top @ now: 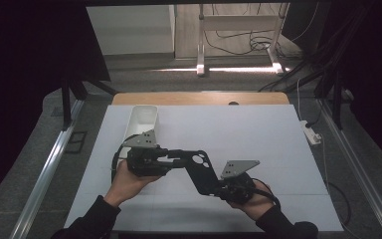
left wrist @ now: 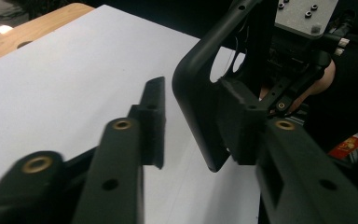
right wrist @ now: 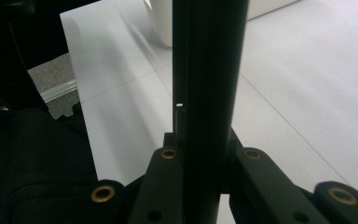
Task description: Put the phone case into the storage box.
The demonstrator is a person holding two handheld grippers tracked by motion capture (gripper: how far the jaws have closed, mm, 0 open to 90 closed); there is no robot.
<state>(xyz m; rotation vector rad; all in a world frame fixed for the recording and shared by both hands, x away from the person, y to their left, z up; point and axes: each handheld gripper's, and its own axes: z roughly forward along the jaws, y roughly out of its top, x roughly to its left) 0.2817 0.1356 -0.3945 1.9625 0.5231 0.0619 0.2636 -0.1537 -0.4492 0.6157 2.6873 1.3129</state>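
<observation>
A flat black plate with round holes (top: pixel 199 167) hangs over the white sheet between both hands. My right gripper (top: pixel 214 188) is shut on the plate's lower right end. In the right gripper view the plate (right wrist: pixel 212 70) stands edge-on, rising from the shut right gripper (right wrist: pixel 200 140). My left gripper (top: pixel 179 158) reaches the plate's upper left end. In the left gripper view the plate (left wrist: pixel 191 102) sits between the jaws of the left gripper (left wrist: pixel 193 116). One pad (left wrist: pixel 240 121) lies against it. The other pad (left wrist: pixel 153 116) stands a small gap away.
A white oblong bin (top: pixel 142 122) stands at the back left of the white sheet (top: pixel 258 144), just beyond the left hand. A wooden table edge (top: pixel 199 98) runs along the back. A white power strip (top: pixel 312 133) lies off the right side.
</observation>
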